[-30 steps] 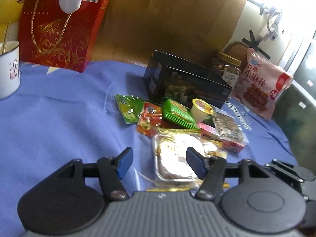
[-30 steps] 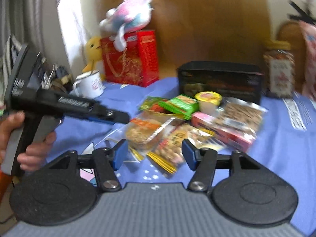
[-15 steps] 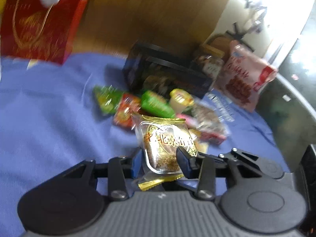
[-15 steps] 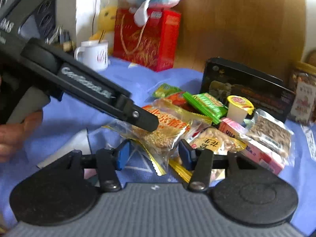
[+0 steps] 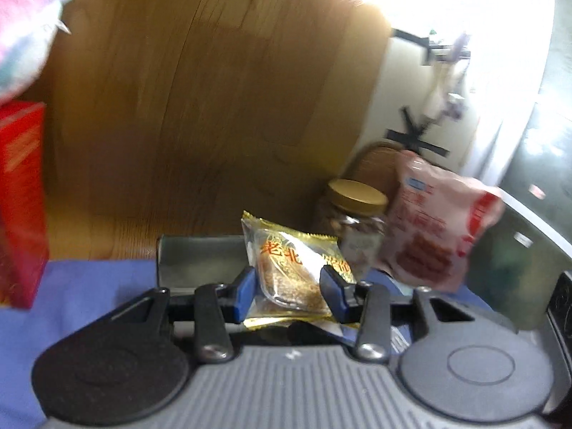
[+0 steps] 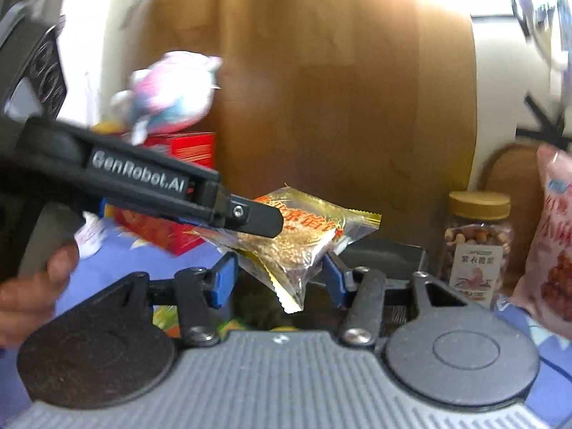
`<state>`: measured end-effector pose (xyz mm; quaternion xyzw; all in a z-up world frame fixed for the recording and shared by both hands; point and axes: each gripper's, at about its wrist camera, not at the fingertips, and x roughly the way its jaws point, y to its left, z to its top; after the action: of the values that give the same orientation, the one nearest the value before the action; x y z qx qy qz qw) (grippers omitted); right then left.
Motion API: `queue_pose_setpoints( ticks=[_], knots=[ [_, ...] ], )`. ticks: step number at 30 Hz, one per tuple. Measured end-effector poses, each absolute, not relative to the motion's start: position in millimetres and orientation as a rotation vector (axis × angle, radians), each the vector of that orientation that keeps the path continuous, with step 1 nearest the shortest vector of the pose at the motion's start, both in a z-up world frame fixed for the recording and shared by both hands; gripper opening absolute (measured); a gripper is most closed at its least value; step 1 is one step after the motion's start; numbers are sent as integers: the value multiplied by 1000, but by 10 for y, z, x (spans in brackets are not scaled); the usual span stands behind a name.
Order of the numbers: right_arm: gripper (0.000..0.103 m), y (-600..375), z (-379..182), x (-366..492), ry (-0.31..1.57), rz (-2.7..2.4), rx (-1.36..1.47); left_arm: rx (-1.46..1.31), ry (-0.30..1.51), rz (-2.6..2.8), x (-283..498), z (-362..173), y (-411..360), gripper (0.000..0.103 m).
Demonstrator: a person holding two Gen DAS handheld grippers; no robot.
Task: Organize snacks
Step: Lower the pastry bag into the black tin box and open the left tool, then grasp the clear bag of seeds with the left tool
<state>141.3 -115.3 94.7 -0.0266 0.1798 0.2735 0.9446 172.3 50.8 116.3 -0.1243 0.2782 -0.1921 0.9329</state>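
A clear packet with gold edges and red lettering (image 5: 293, 261) holds a brown sesame cake. My left gripper (image 5: 287, 286) is shut on it, both blue pads pressing its sides, and holds it up in front of the black box (image 5: 200, 261). In the right wrist view the left gripper's black finger (image 6: 250, 218) comes in from the left over the same packet (image 6: 314, 221). The packet's lower corner hangs between the blue pads of my right gripper (image 6: 279, 275). Those jaws stand apart, and I cannot tell whether they press on it. The other snacks are almost hidden below.
Behind the black box (image 6: 386, 254) stand a nut jar with a gold lid (image 6: 479, 243) and a pink snack bag (image 6: 554, 243). A red gift box (image 6: 178, 150) with a plush toy (image 6: 171, 96) sits at the left. A hand (image 6: 35, 286) holds the left gripper. Blue cloth (image 5: 89, 286) covers the table.
My left gripper shut on the gold-edged packet and lifted it off the pile toward the black box. The right gripper rose with it, and the snack pile dropped out of view.
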Motion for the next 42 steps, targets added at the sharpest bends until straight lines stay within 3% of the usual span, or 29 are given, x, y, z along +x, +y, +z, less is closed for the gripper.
queue_pose_setpoints(
  ticks=[6,12,17,26,28,29,33,40,42],
  knots=[
    [61,-1252,760,2028,467,462,0,-320,599,-370,1998,948,572,42],
    [62,-1977,605,1592,439,393,143,-334,583,-306,1555,836,958,44],
    [62,-2409,372,1272,538,342,262,-324,638,-378,1275,715,818,44],
    [63,-2357,199,1580,700,356,488,-347,773,-487,932,394,391,44],
    [58,-2320,145,1708,742,373,516,-360,793,-480,865,342,367,44],
    [41,-2300,95,1742,771,397,529,-369,801,-479,822,322,371,44],
    [29,-2254,135,1444,745,397,500,-378,807,-476,653,276,414,44],
    [28,-2333,93,403,691,420,470,-394,812,-507,317,244,409,46],
    [33,-2289,49,187,699,439,461,-390,804,-510,209,251,406,46]
  ],
)
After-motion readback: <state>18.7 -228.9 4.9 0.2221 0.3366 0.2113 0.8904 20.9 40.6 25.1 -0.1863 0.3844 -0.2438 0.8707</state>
